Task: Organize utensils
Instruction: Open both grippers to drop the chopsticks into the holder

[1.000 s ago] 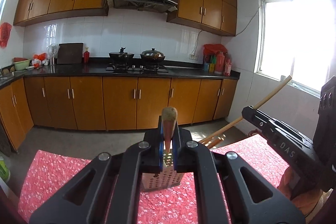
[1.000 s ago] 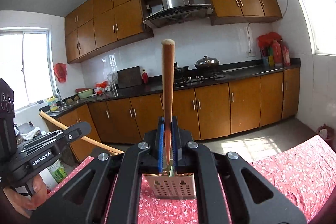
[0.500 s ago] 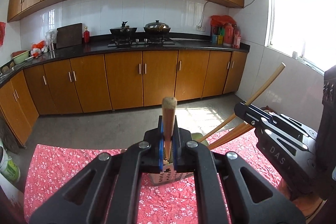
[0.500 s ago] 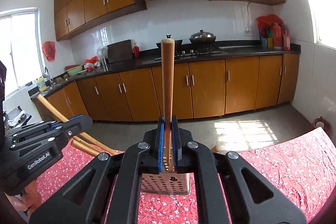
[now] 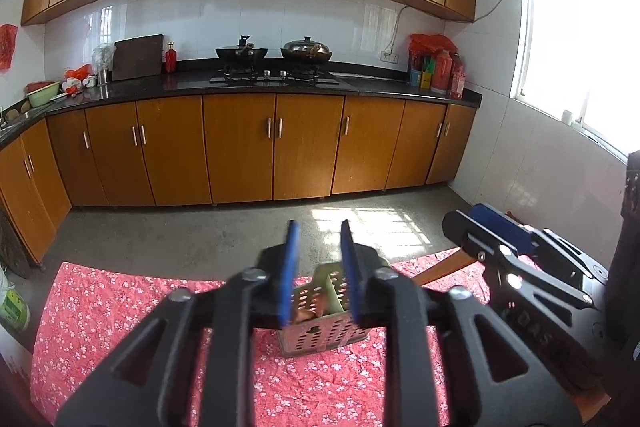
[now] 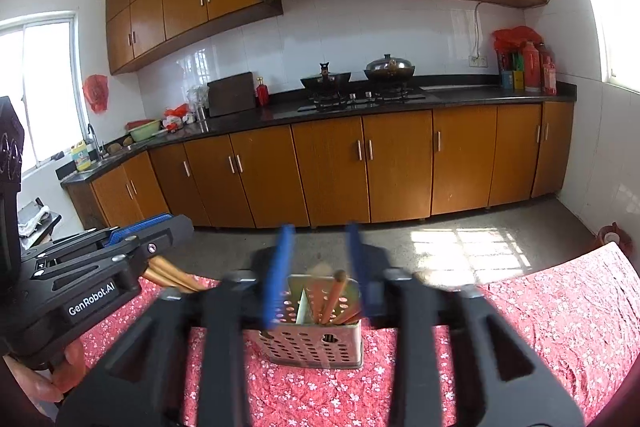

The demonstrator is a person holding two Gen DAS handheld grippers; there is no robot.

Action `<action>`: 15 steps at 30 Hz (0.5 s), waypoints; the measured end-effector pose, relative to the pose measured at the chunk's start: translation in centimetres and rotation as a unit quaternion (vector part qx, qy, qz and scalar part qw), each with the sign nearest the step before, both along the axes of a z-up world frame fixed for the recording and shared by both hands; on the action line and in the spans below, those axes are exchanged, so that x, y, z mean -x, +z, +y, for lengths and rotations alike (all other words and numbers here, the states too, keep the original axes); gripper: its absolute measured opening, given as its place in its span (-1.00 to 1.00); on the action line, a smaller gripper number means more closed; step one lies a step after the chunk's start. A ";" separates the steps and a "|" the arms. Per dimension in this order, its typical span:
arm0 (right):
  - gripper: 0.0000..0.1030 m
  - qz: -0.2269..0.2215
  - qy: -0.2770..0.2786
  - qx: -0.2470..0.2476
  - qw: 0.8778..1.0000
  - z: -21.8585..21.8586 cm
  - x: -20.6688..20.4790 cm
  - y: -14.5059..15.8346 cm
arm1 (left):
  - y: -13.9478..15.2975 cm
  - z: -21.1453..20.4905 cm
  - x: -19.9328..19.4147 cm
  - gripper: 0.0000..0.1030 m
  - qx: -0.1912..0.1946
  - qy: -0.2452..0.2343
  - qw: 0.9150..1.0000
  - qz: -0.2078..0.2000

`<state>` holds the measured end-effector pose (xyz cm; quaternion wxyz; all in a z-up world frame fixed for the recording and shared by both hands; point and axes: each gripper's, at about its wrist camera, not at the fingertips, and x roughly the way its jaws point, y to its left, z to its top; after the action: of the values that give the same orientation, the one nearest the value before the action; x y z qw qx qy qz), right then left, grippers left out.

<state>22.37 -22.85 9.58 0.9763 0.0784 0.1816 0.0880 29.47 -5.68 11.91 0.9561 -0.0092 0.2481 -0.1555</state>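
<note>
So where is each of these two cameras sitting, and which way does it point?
Left wrist: rides the left gripper, looking along its opening, empty jaws over the perforated metal utensil holder toward the stove; the right gripper shows at right.
Right wrist: rides the right gripper, jaws also opening and empty, above the same holder with chopsticks inside; the left gripper and a hand show at left.
Shared: holder, red floral tablecloth, cabinets.

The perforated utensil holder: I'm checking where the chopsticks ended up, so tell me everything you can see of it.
The utensil holder is a boxy, shiny metal caddy with round holes in its walls and an inner divider. It stands upright on the red floral tablecloth. Brown wooden chopsticks lean inside one compartment. No gripper touches it.
</note>
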 end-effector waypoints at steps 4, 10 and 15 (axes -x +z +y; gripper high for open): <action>-0.06 -0.017 -0.003 0.003 1.000 -0.1 0.8 0.6 | 0.5 0.9 0.6 -0.25 0.013 0.009 1.000 -0.003; 0.10 -0.046 -0.023 -0.001 0.999 -1.8 3.8 1.9 | 1.9 4.1 3.4 0.04 0.030 0.037 0.998 -0.028; 0.49 -0.063 -0.041 0.015 0.997 -2.0 7.3 1.9 | 1.9 7.1 8.1 0.41 0.017 0.070 0.996 -0.062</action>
<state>15.08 -24.85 11.44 0.9895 0.0658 0.1180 0.0504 21.38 1.43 13.80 0.9778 -0.0332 0.1846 -0.0932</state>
